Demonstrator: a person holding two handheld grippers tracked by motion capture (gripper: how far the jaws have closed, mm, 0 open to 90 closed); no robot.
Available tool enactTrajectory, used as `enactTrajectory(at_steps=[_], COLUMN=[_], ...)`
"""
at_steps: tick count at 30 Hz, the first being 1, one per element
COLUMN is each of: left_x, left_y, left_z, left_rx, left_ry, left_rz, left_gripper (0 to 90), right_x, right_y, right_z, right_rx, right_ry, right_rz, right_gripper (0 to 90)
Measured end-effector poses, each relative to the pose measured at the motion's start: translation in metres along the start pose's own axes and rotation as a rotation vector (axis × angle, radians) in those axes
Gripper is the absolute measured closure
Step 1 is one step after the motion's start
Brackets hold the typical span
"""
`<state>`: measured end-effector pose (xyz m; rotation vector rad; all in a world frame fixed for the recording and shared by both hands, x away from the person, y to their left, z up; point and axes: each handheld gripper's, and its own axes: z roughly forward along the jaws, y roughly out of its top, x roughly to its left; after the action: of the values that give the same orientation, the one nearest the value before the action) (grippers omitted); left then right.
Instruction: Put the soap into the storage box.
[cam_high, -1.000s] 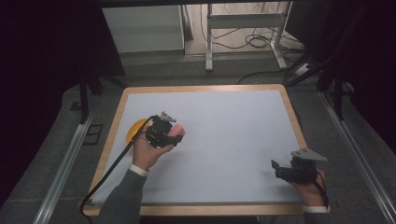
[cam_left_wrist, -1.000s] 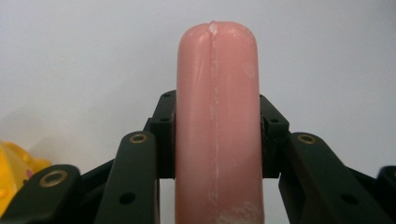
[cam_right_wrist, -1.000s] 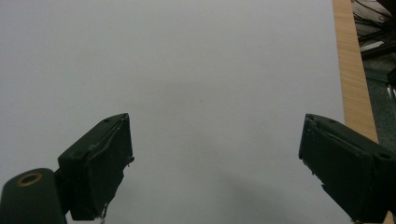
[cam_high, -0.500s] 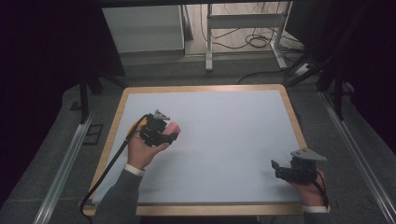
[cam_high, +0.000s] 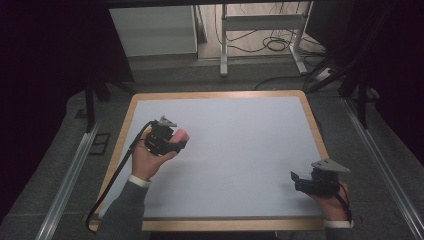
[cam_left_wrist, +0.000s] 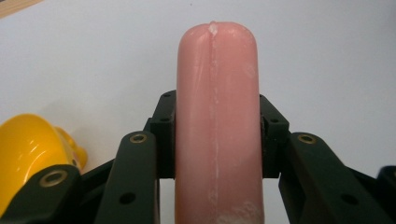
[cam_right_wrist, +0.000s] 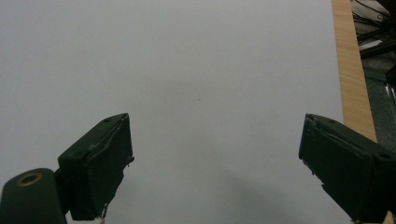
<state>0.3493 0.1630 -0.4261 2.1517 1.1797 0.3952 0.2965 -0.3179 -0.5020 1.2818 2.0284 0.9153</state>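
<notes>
Clearly the left gripper pinches a pink sausage lengthwise between its jaws, over the left part of the white table, with a yellow thing just beside it. Low at the right, the right gripper rests with its jaws spread wide and nothing between them.

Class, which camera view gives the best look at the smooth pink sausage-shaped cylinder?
The left gripper view: the smooth pink sausage-shaped cylinder is seen close up, clamped between the left gripper jaws. The high view shows a small pink end past that gripper.
</notes>
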Motion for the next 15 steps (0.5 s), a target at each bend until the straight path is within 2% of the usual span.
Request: enactTrajectory(at_steps=[15], left_x=[0.0099], left_y=[-0.0012], left_z=[-0.0086], left_rx=[-0.010], left_ry=[0.012], left_rz=[-0.017], left_gripper=[59.8], right_x=[0.0005], right_y=[-0.0002], right_z=[0.0005], right_rx=[0.002], right_ry=[-0.001], right_rz=[-0.002], right_gripper=[9.6])
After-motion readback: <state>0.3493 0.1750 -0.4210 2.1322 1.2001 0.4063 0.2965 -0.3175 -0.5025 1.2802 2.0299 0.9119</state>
